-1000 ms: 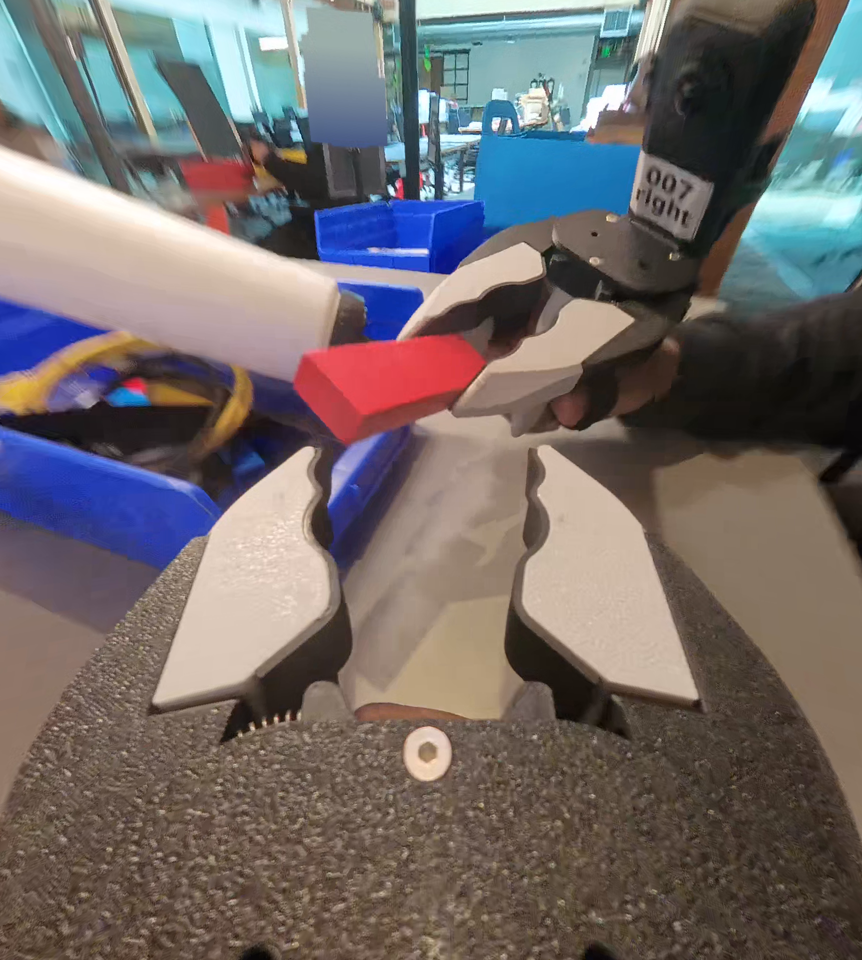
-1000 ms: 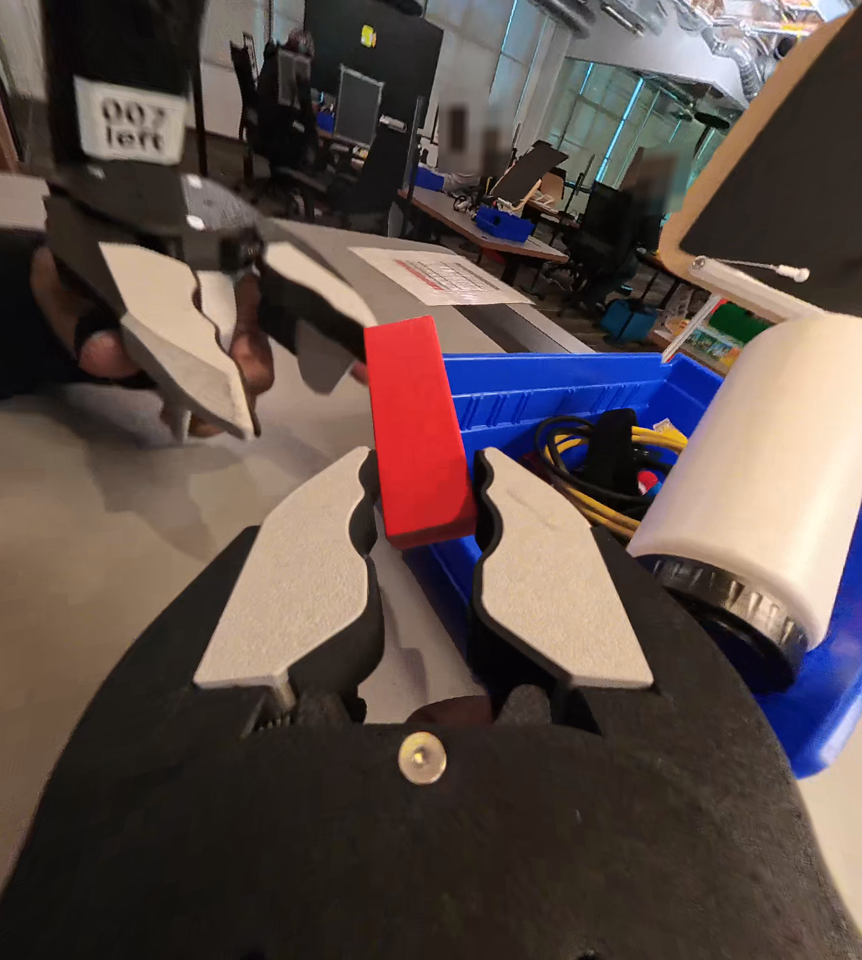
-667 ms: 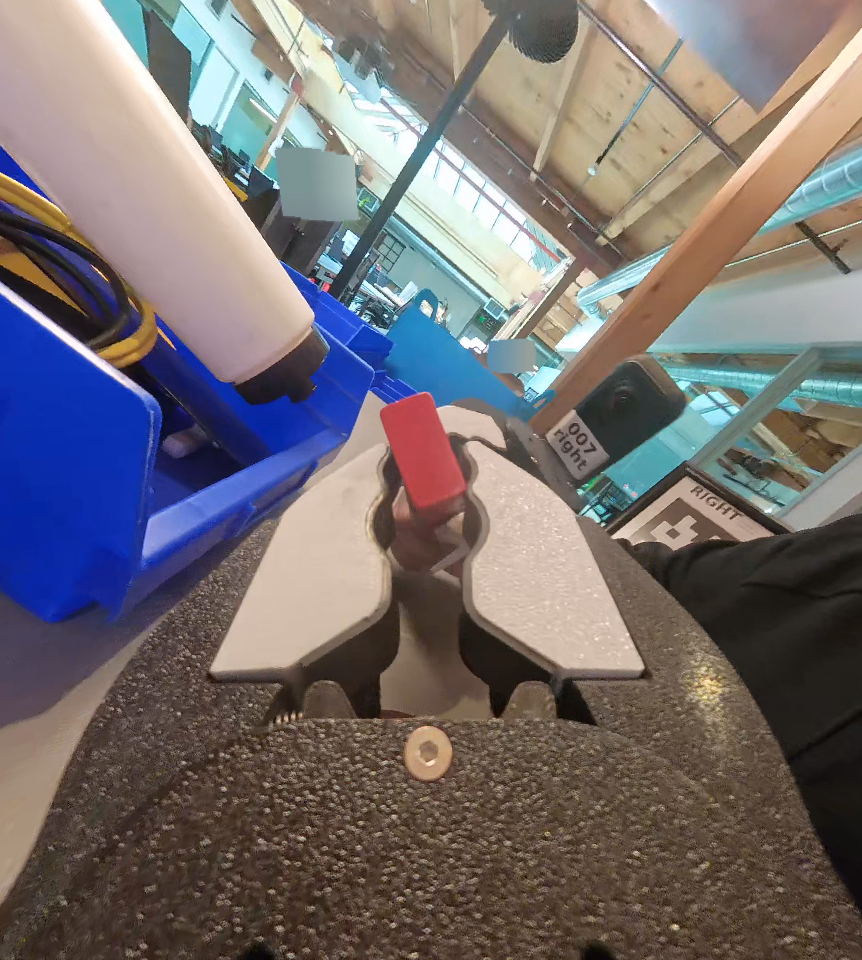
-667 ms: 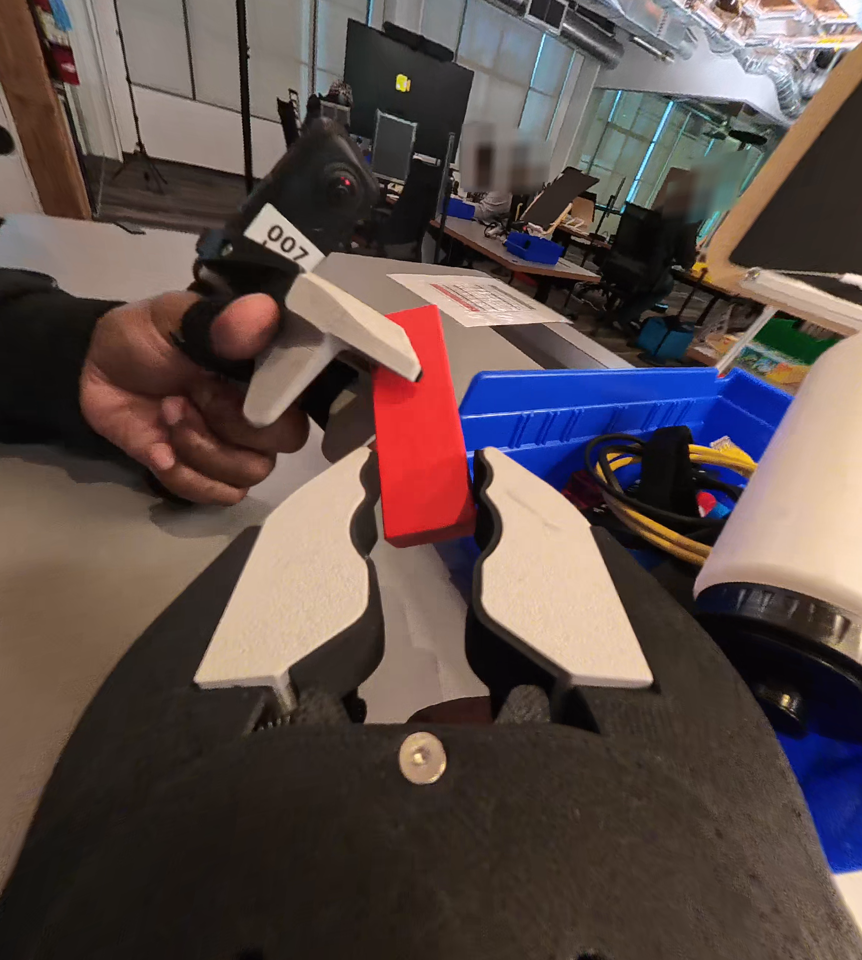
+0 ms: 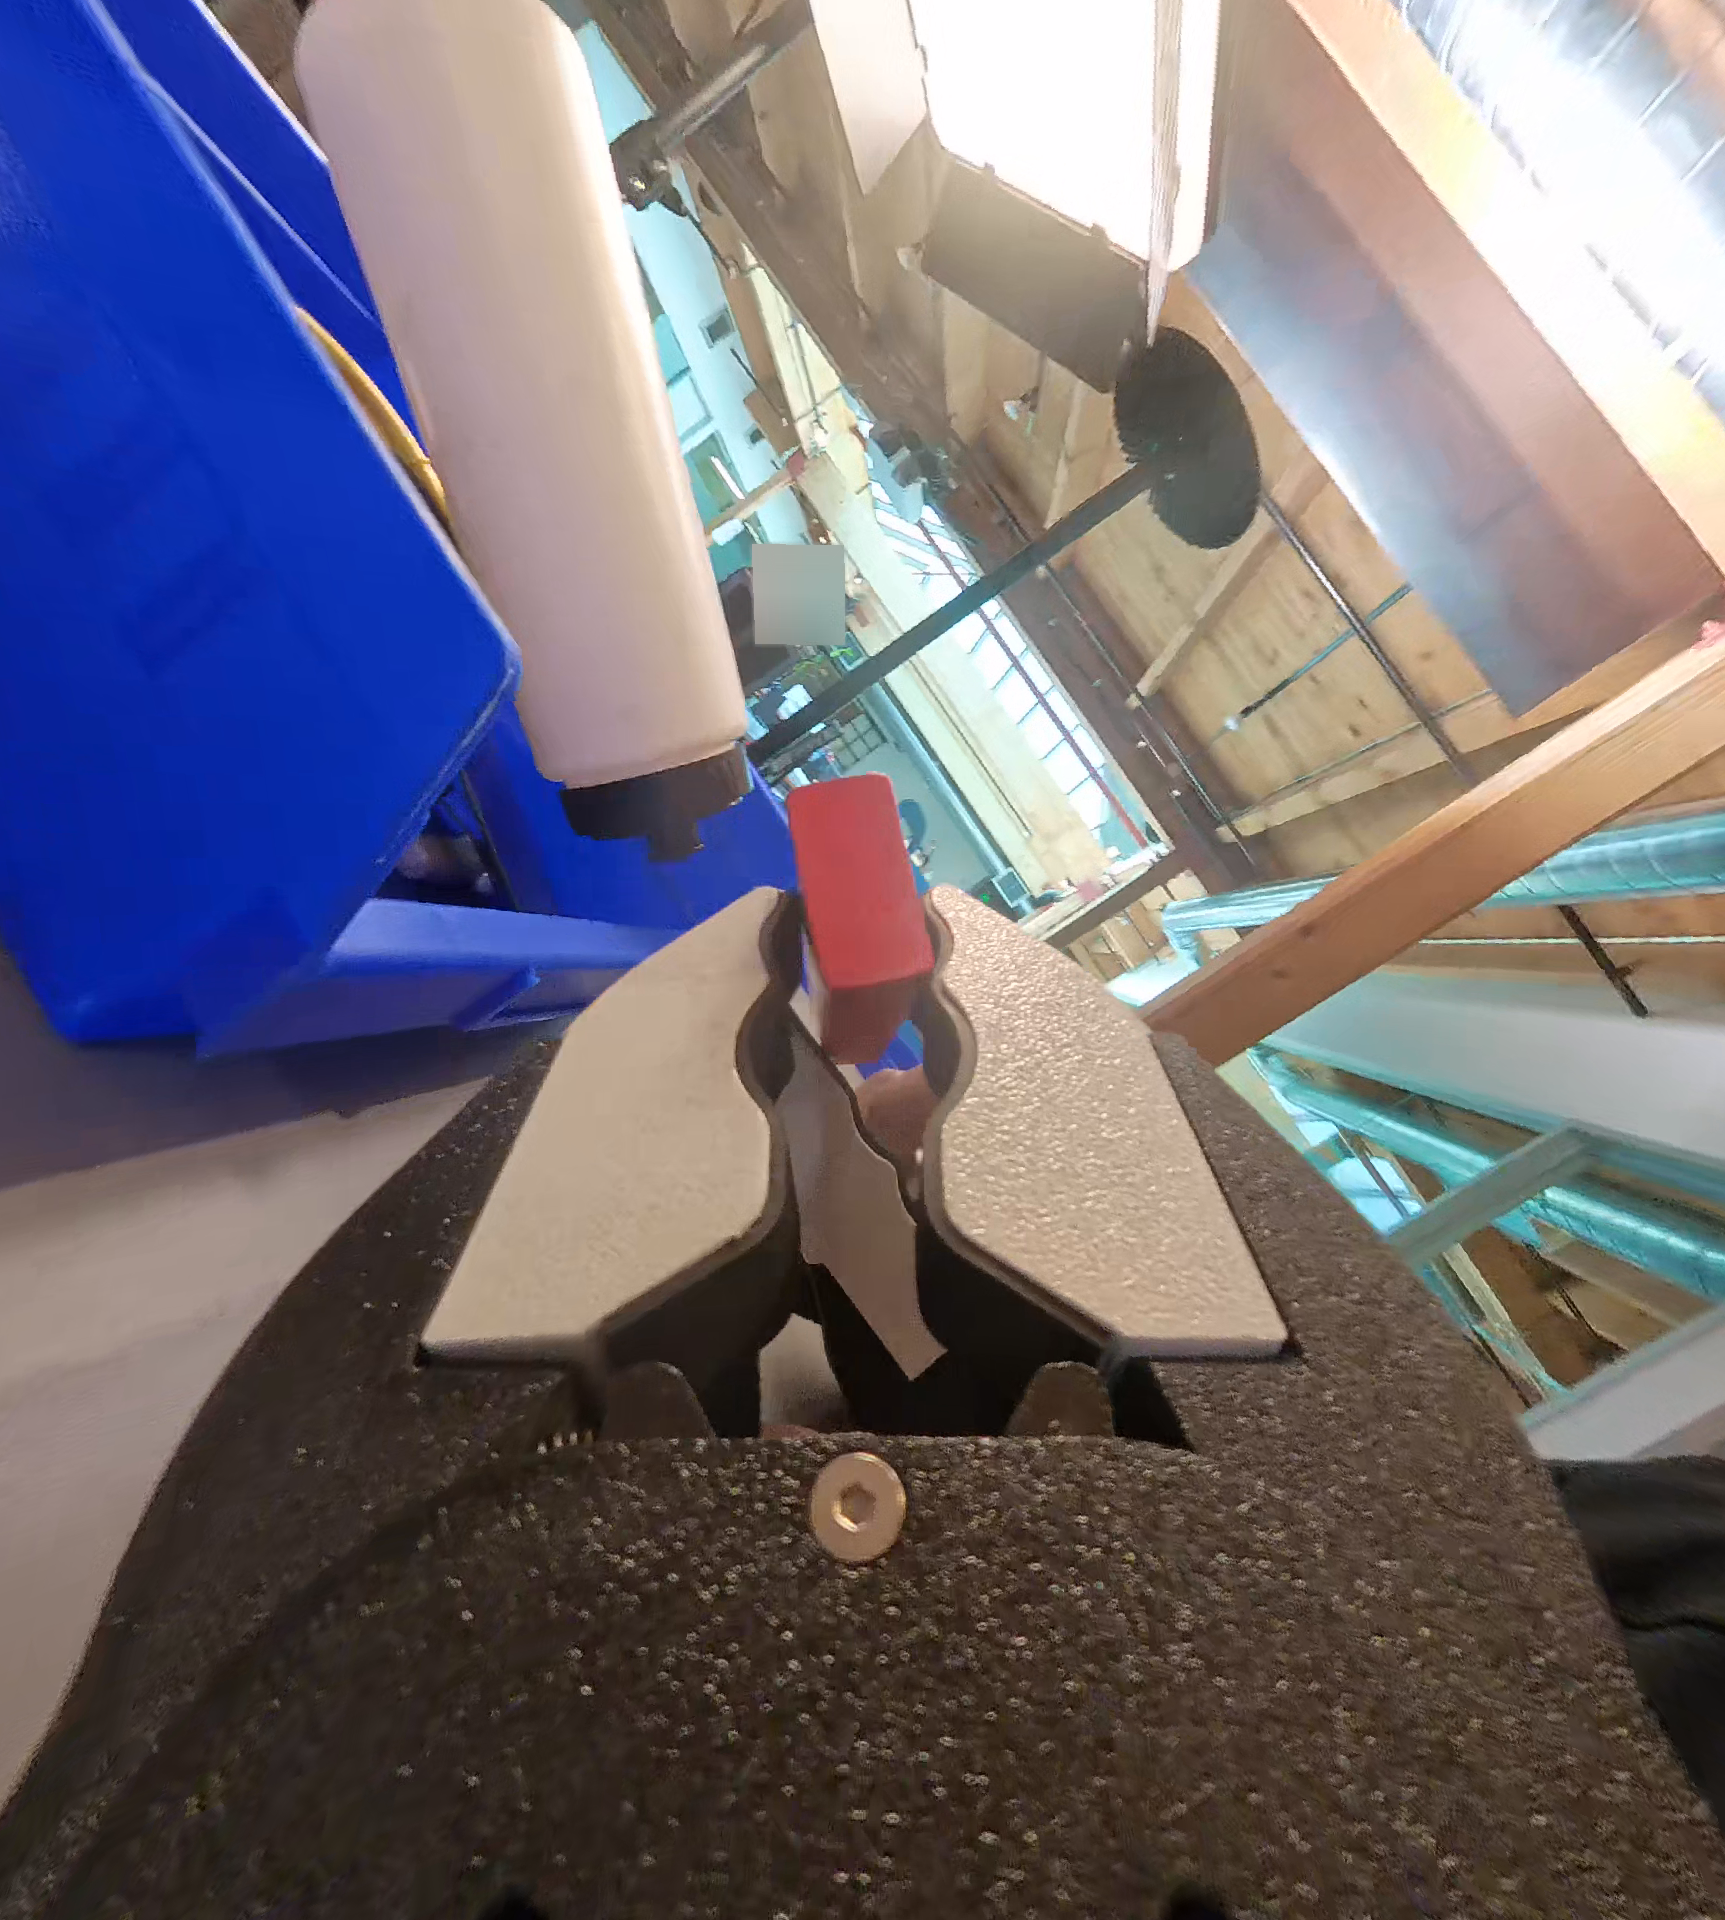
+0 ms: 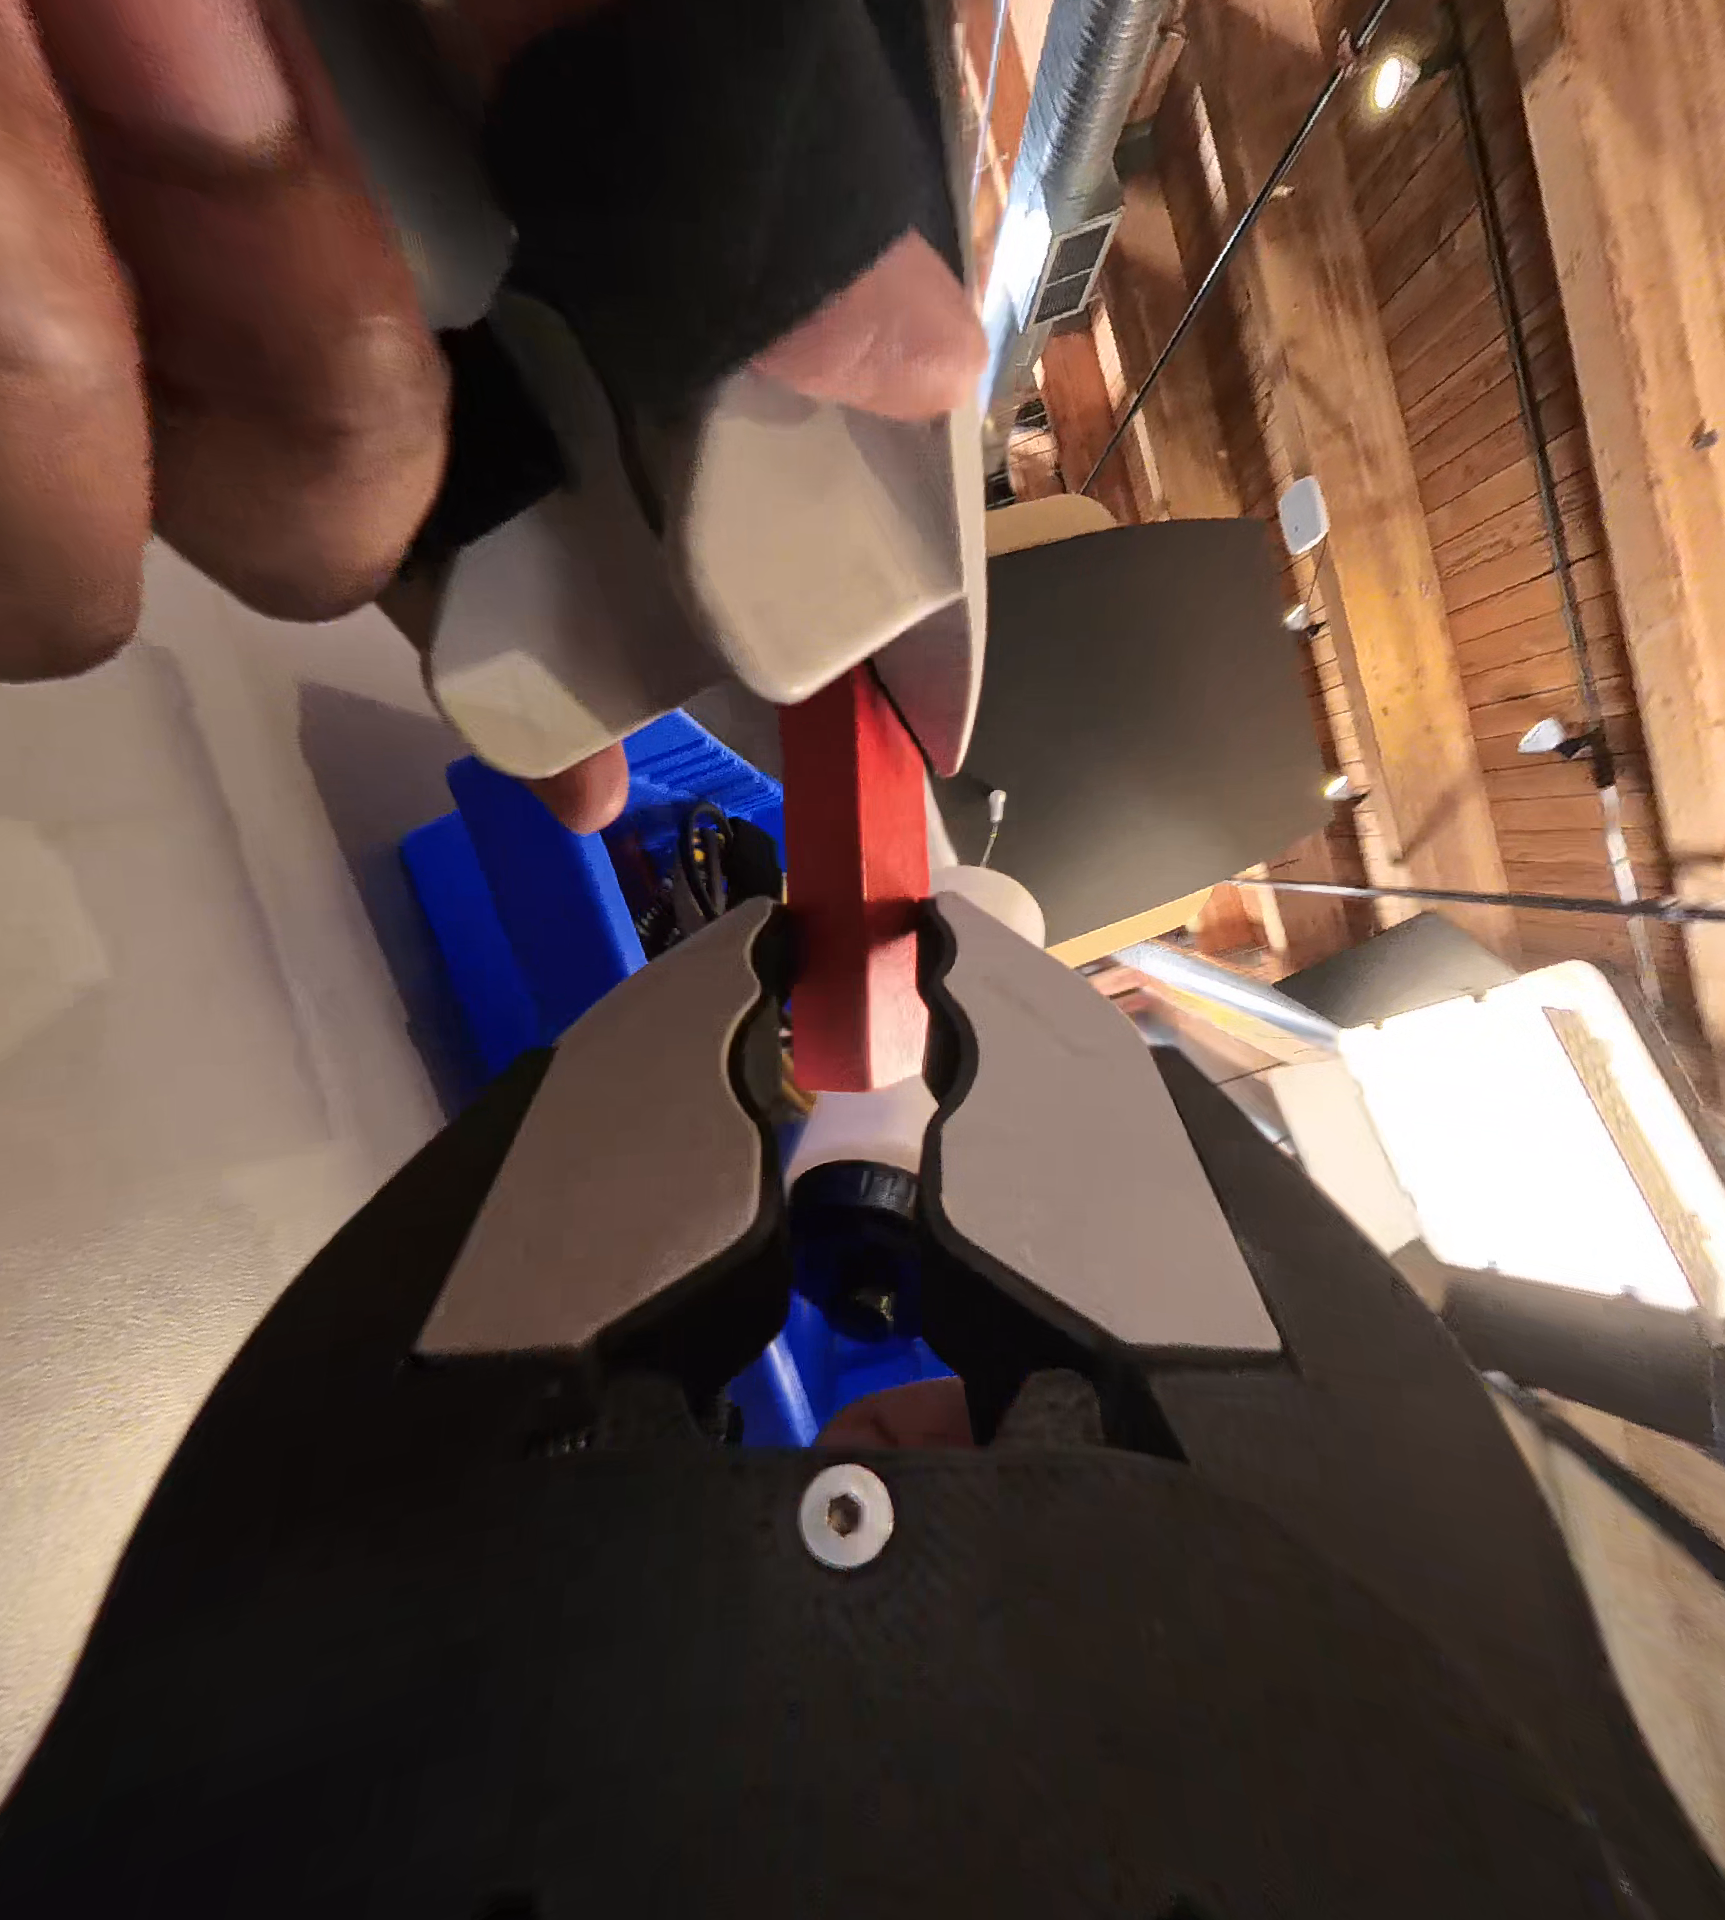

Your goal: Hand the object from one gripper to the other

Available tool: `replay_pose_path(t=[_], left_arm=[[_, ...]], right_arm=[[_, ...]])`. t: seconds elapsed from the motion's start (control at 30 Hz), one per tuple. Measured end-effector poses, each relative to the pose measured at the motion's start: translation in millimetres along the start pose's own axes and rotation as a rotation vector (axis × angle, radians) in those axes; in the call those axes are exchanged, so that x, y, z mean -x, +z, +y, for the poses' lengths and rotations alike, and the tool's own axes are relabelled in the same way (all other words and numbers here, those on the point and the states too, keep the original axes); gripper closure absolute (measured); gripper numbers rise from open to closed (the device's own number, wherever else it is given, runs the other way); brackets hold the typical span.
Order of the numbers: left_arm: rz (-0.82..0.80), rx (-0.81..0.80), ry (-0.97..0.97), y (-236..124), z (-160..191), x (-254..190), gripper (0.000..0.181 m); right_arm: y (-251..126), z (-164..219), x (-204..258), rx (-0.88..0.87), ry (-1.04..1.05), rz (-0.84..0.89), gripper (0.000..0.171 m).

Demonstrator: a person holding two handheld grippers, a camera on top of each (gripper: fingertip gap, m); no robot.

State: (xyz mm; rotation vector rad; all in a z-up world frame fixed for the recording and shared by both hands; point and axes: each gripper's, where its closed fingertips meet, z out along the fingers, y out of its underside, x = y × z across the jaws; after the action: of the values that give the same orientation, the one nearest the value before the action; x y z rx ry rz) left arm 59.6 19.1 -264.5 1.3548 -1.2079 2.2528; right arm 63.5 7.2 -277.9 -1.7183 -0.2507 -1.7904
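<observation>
Red wooden block (image 5: 856,902) sits pinched at both ends; my left claw (image 5: 856,940) is closed on 1 end, and my right claw (image 6: 853,966) is closed on the other, so both grip it at once, in the air beside the blue bin (image 5: 162,623) and above the grey worktop (image 6: 58,987); from the right wrist view the left claw's fingers (image 6: 816,540) come down over the block's far end. My worry is the release; if I open the right claw while the left grip is shallow or skewed, the block could pivot out and drop onto the worktop or into the bin; pulling the claws apart while both are clamped would twist it loose. I count 1 block, 2 claws, 1 blue bin, 1 white roll (image 5: 525,395) lying in it.
</observation>
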Motion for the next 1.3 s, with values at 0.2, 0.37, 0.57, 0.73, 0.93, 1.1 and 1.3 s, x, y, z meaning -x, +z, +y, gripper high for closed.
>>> replay_pose_path(t=[0.2, 0.37, 0.57, 0.73, 0.93, 1.1, 1.3], left_arm=[[0.032, 0.107, 0.361, 4, -1, -22, 0.102], [-0.038, 0.161, 0.739, 2, 0, -18, 0.095], [0.160, 0.224, 0.582, -3, 15, -36, 0.160], [0.020, 0.289, 0.651, -6, 12, -15, 0.163], [0.138, 0.454, 0.324, -13, 25, -26, 0.163], [0.218, 0.645, 0.215, -23, 56, -30, 0.163], [0.220, 0.699, 0.262, -23, 71, -30, 0.162]], right_arm=[[5, 16, -6, -0.024, 0.706, -0.293, 0.155], [-12, -6, -11, -0.295, 1.375, -0.807, 0.155], [-36, -31, -1, -0.418, 1.610, -1.199, 0.155], [-20, -17, 4, -0.318, 1.307, -0.907, 0.116], [-42, -24, 8, -0.434, 0.449, -0.634, 0.067], [-47, -39, 18, -0.447, 0.326, -0.618, 0.055], [-52, -39, 32, -0.429, 0.348, -0.708, 0.061]])
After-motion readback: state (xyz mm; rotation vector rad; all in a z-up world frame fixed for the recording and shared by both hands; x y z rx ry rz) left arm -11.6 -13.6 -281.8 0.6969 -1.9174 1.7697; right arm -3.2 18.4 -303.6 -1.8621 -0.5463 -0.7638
